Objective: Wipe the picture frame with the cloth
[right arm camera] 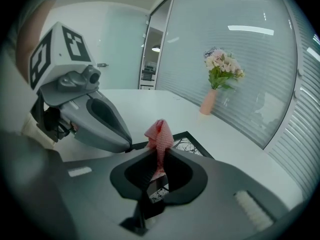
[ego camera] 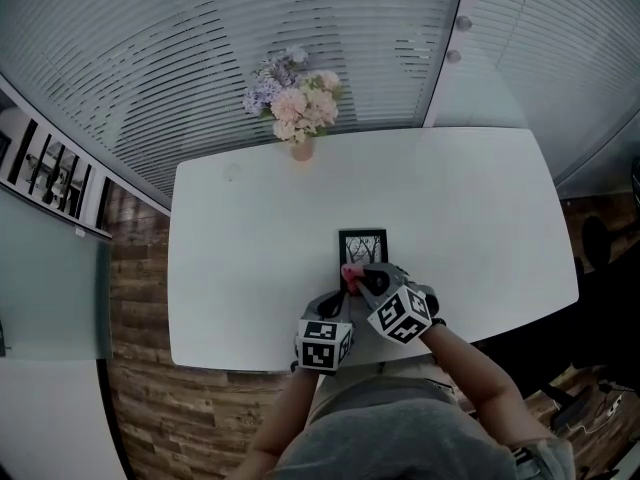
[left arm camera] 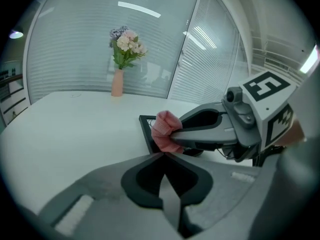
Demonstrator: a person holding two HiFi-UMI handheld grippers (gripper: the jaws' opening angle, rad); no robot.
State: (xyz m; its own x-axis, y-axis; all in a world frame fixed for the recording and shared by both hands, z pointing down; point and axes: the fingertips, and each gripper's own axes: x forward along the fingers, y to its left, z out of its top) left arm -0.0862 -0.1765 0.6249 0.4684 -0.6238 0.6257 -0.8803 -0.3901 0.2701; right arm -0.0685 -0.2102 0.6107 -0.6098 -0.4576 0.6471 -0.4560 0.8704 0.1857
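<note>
Head view sets both our grippers over the near part of the white rectangular table (ego camera: 250, 228), with the small black-rimmed picture frame (ego camera: 363, 245), a bare-tree print inside it, lying flat just ahead of their fingertips. Our right gripper (right arm camera: 159, 156) has its fingers clamped on the pink textured cloth (right arm camera: 159, 134), whose tuft sticks up past the tips and hangs over the frame's near edge. Our left gripper (left arm camera: 163, 156) has its fingers pressed together with nothing between them, tips just beside the frame's near left corner; we cannot tell whether they touch the frame. We judge the wipe to be at its start. To do it well we should lower the tuft until cloth, not bare finger, meets the glass, hold the pinch firm so the cloth does not slip out, and draw straight overlapping strokes away from the fingers toward the far rim, then round the black border. We expect a light frame on a smooth top to slide, so the closed left fingers could brace that corner. Beyond the fingertips the table lies open up to the pink vase of pastel flowers (ego camera: 295, 103) near the far edge, well apart from the frame, and bare top spreads to either side of the fingers. Tightest is the gap between the two grippers, whose fingers nearly meet, with the table's near edge close behind them.
</note>
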